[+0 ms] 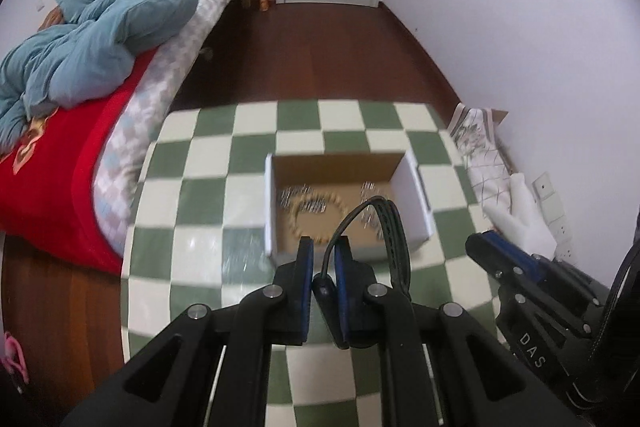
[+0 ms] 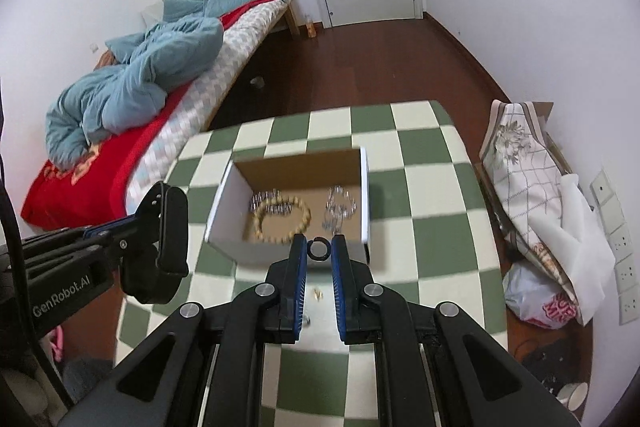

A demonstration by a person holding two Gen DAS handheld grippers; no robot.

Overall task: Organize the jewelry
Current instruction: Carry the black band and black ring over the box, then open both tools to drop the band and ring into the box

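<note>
on the checked counter, both tools hover before the box: left tool pinching a black strap, right tool pinching a dark ring that could slip short of the box.

Even daylight, motion blur, fisheye warp

checkered table, open box, small earring

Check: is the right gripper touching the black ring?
Touching. The right wrist view shows the black ring pinched between the right gripper fingers at their tips, in front of the box.
</note>
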